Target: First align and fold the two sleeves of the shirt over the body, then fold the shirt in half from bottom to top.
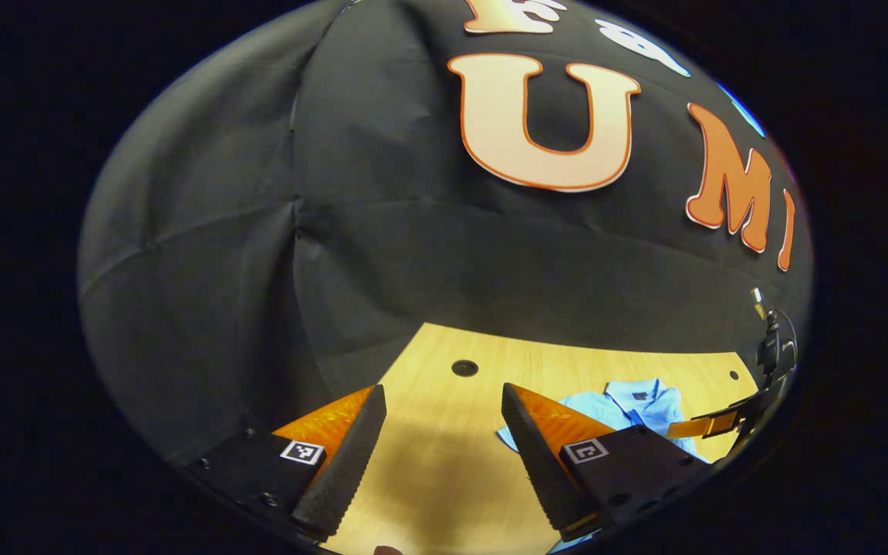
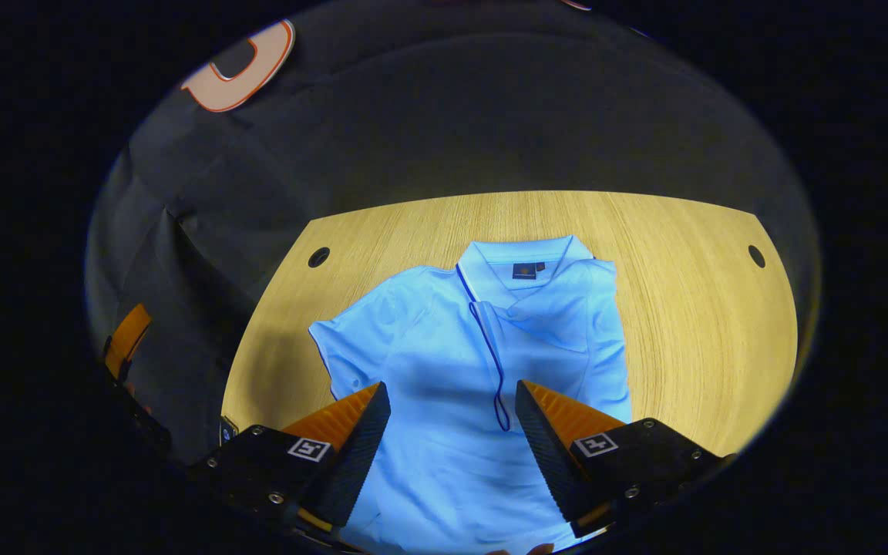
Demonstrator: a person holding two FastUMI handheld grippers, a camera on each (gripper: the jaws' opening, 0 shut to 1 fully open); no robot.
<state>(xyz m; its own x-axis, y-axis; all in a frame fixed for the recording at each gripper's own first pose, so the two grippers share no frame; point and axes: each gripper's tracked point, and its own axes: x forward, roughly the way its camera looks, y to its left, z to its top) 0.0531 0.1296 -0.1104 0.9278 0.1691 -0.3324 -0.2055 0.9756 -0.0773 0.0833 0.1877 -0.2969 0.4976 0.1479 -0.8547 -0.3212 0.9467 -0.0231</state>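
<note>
Lying flat on the wooden table (image 2: 691, 308), the light blue shirt (image 2: 475, 370) is seen spread collar-away beneath the right gripper (image 2: 452, 432), whose fingers are held apart above the lower body with nothing between them. One sleeve (image 2: 598, 324) is already folded over the body; the other sleeve (image 2: 344, 347) is still spread outward. The left gripper (image 1: 440, 439) is held open over bare table, with the shirt (image 1: 629, 405) lying beyond and beside one of its fingers, apart from it.
</note>
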